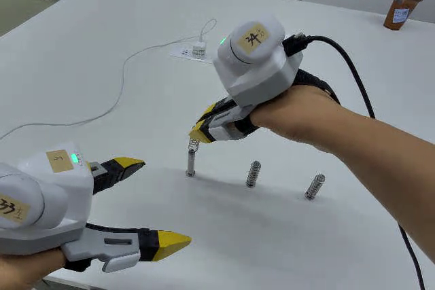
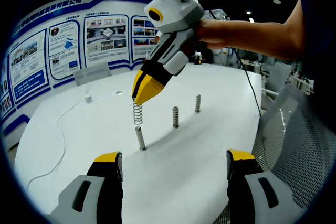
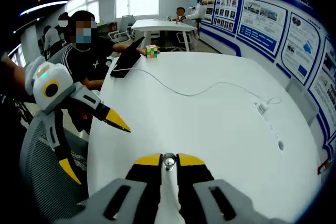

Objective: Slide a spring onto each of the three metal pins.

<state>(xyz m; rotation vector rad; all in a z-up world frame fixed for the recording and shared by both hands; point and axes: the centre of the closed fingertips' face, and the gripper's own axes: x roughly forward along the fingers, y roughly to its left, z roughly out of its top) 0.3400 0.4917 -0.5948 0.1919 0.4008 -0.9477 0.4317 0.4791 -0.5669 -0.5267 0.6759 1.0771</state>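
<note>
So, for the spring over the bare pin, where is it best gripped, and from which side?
By its top coils, from above, as the right gripper has it. The spring hangs upright in line with the pin, so a high pinch likely leaves the lower coils free to slide down it.

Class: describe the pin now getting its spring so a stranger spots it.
On the white table, look under the right gripper. The end pin of a row of three stands there: its lower shaft is bare, while springs cover the other two.
</note>
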